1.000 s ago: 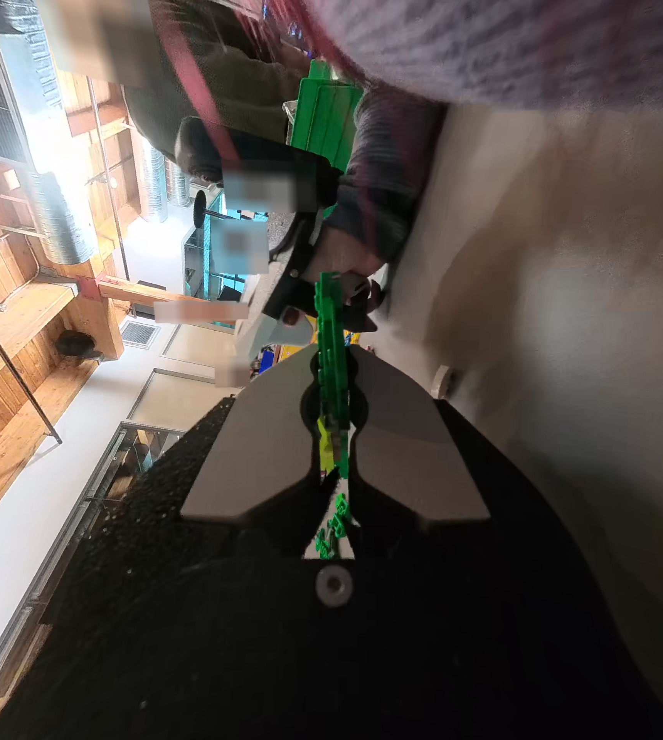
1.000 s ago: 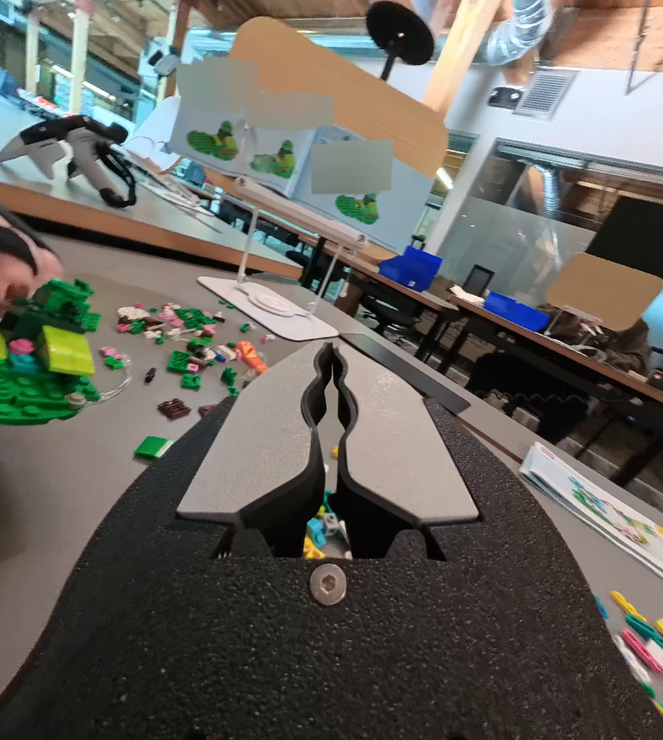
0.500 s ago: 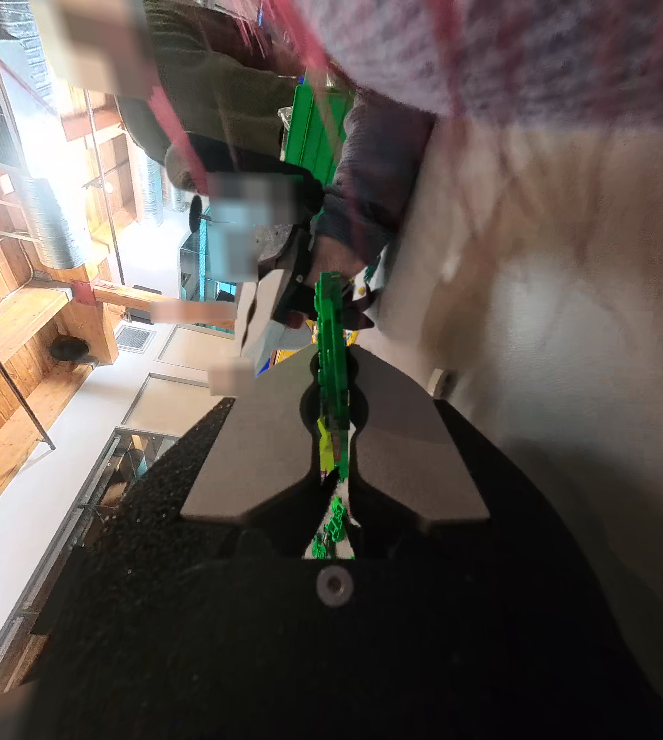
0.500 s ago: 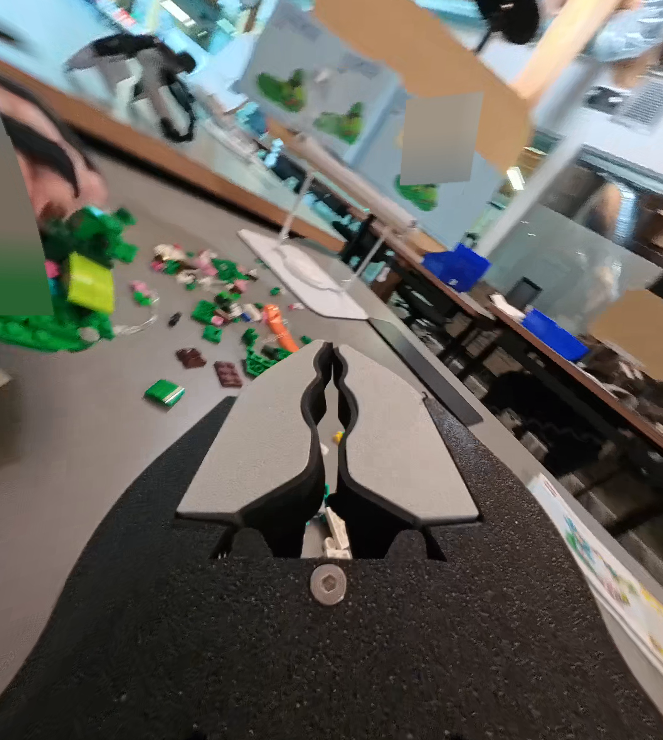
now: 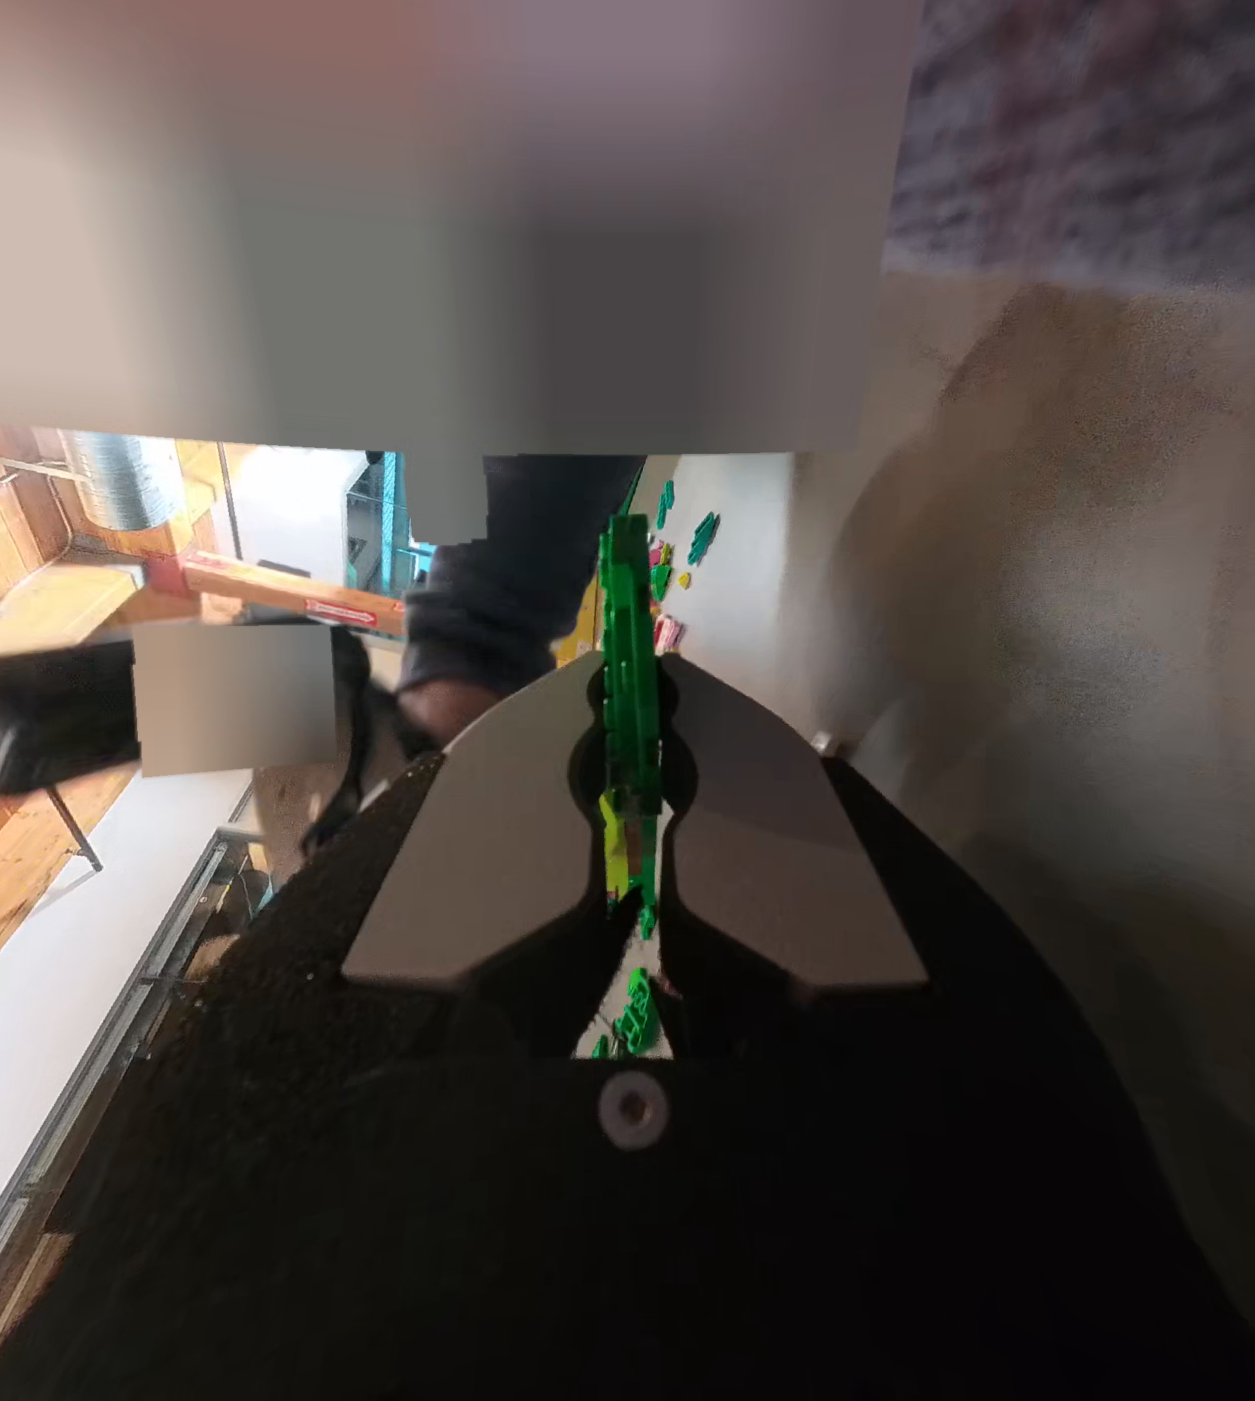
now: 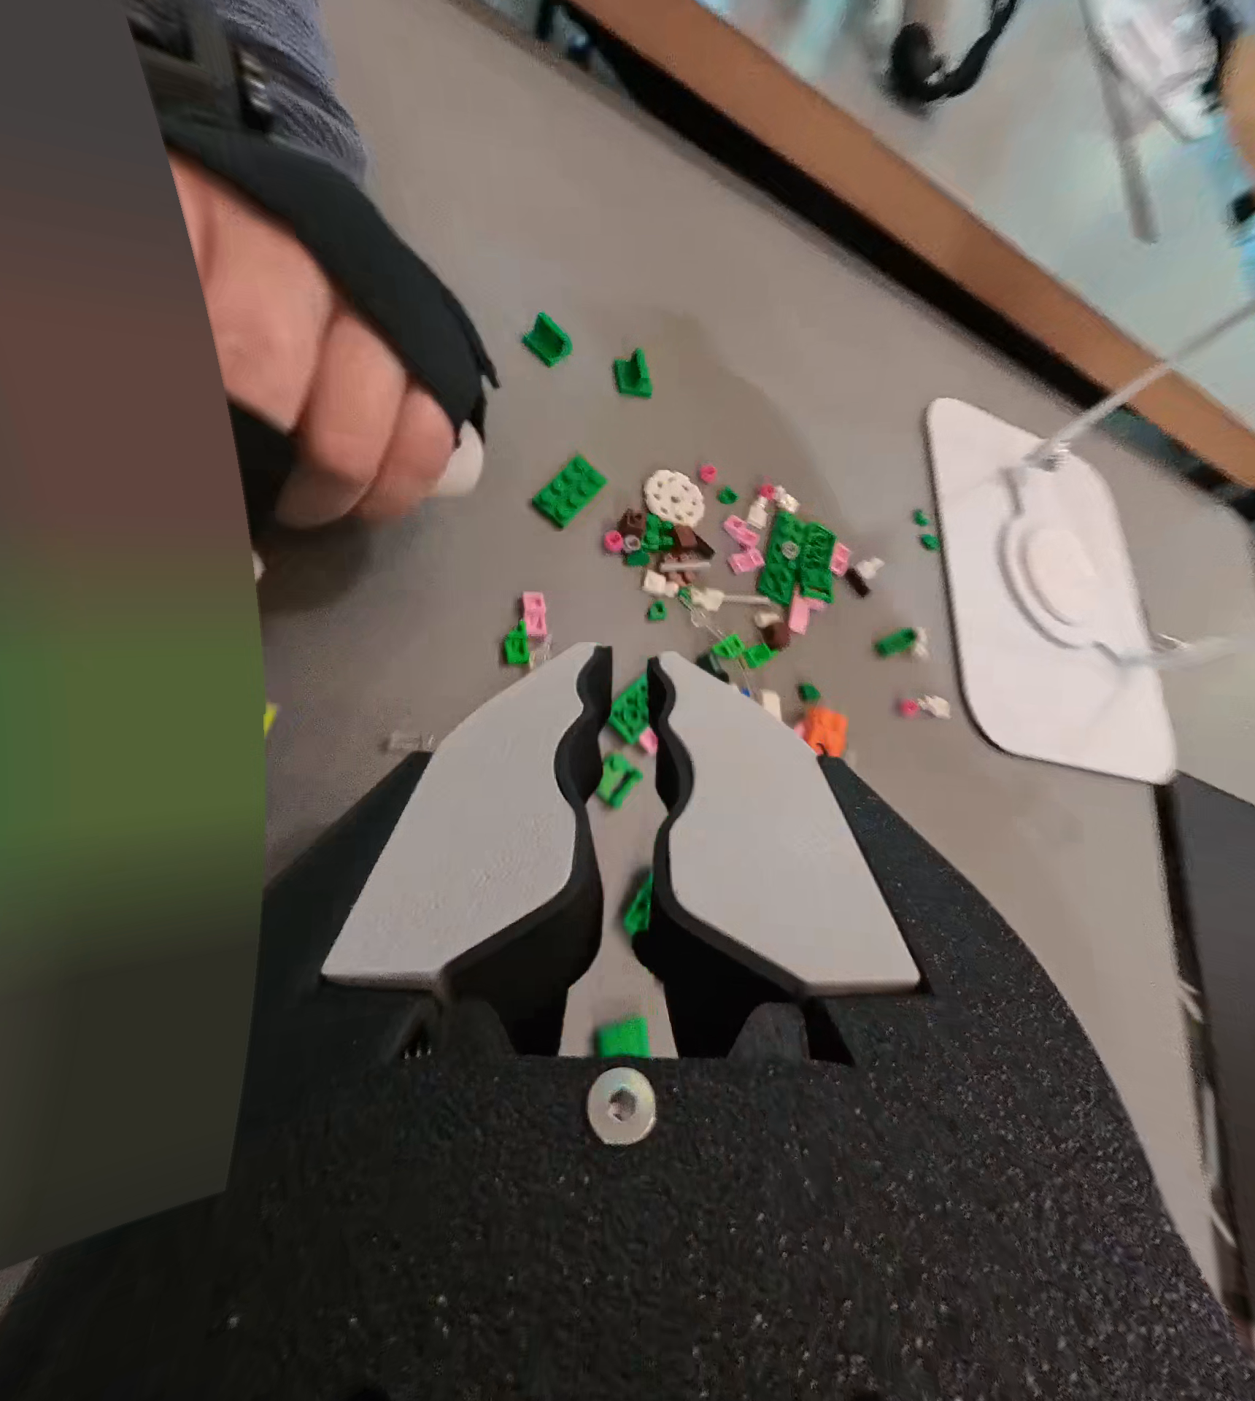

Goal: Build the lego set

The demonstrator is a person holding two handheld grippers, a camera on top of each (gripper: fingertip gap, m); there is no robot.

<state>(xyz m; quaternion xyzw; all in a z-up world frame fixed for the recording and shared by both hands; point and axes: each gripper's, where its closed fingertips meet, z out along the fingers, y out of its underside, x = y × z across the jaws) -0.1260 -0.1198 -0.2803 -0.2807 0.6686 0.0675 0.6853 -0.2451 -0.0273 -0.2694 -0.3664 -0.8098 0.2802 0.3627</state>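
My left gripper (image 5: 628, 663) is shut on the green Lego build (image 5: 628, 599), a plate seen edge-on with a lime piece on it, held in the air and tilted sideways. My right gripper (image 6: 628, 659) is slightly open and empty, pointing down just above the near edge of a scatter of loose pieces (image 6: 791, 561) in green, pink, white and brown on the grey table (image 6: 533, 189). A green plate (image 6: 567, 489) and a white round piece (image 6: 674, 496) lie just beyond the fingertips. Small green pieces show between the jaws.
A person's hand (image 6: 321, 394) with a black strap is at the left, close to the pieces. A white stand base (image 6: 1056, 591) sits at the right, with an orange piece (image 6: 821, 728) near it. A black strip (image 6: 1246, 985) lies along the table's right edge.
My right gripper has tipped downward and moved over the loose pieces, and its jaws have parted a little. My left gripper still holds the green build and has swung slightly.
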